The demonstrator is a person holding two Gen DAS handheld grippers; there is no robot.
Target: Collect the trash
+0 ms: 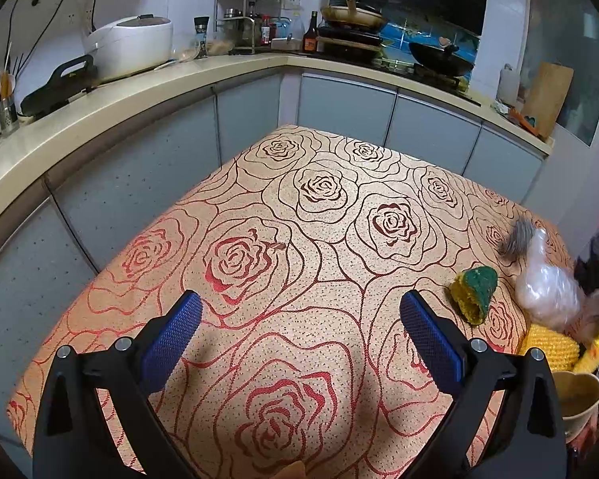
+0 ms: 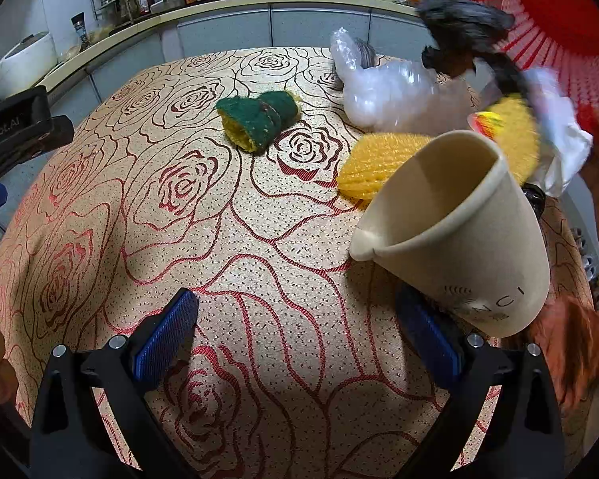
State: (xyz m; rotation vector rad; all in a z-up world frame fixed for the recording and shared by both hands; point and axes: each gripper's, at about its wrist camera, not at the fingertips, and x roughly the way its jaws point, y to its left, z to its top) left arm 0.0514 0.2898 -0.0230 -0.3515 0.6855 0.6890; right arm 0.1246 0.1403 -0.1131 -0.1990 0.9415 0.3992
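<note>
Trash lies on the rose-patterned tablecloth [image 1: 299,271]. A green and yellow scouring sponge [image 1: 474,293] [image 2: 257,121] is right of centre. A clear plastic bag [image 1: 547,287] [image 2: 391,92], a yellow foam net [image 1: 549,345] [image 2: 379,159] and a dark blurred clump [image 2: 463,36] are at the right. A cream paper cup [image 2: 455,235] [image 1: 581,395] is tilted close to my right gripper's right finger. My left gripper [image 1: 299,339] is open and empty above the cloth. My right gripper [image 2: 297,337] is open and empty.
A red plastic basket [image 2: 555,12] is at the far right, tilted above the table. A kitchen counter [image 1: 139,92] with a rice cooker [image 1: 129,46], bottles and a wok [image 1: 439,58] wraps around behind. A small brown scrap [image 1: 277,246] lies on the cloth.
</note>
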